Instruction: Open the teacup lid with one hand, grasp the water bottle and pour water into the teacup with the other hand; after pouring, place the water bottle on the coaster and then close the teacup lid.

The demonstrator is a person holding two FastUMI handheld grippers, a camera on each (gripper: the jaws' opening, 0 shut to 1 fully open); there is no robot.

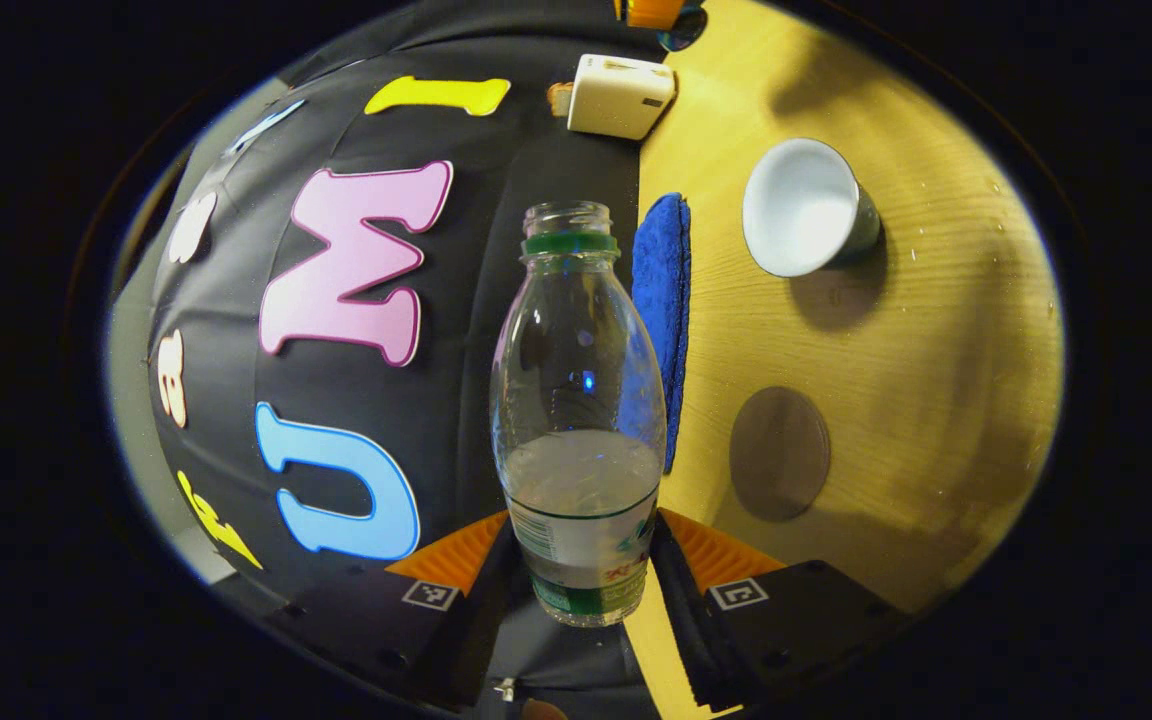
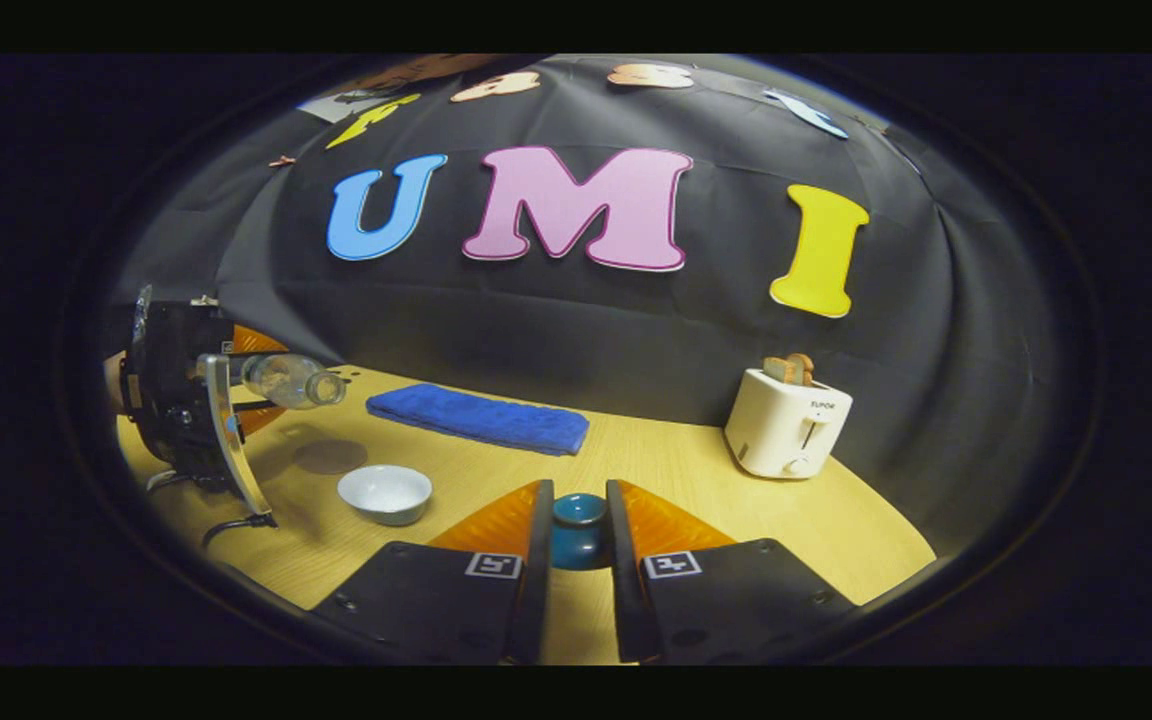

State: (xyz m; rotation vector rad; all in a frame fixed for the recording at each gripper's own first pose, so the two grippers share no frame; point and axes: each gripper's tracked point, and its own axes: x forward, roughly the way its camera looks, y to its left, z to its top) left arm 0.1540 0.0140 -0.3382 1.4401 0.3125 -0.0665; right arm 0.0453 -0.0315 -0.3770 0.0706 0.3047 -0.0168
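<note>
**Bottle tipped sideways above the bench, lid held aside**

In the left gripper view, the left tool (image 1: 586, 575) was closed on the lower, labelled part of the water bottle (image 1: 578, 420), one finger pressing each side. The bottle was uncapped and partly filled with water. The view was rolled over, so the bench (image 1: 936, 380) stood on the right, with the open white teacup (image 1: 804, 208) beside the bottle's neck and the round dark coaster (image 1: 779, 453) nearer the tool. A folded blue cloth (image 1: 664, 300) lay along the bench's back edge, and a white toaster (image 1: 620, 95) stood farther along.

In the right gripper view, the right tool (image 2: 579, 545) was narrowed around the dark blue lid (image 2: 579, 530), which sat between its fingers above the bench; whether both fingers pressed it I could not tell. To the left, the other tool held the bottle roughly level, its mouth pointing toward the cloth, above the coaster and teacup.
</note>
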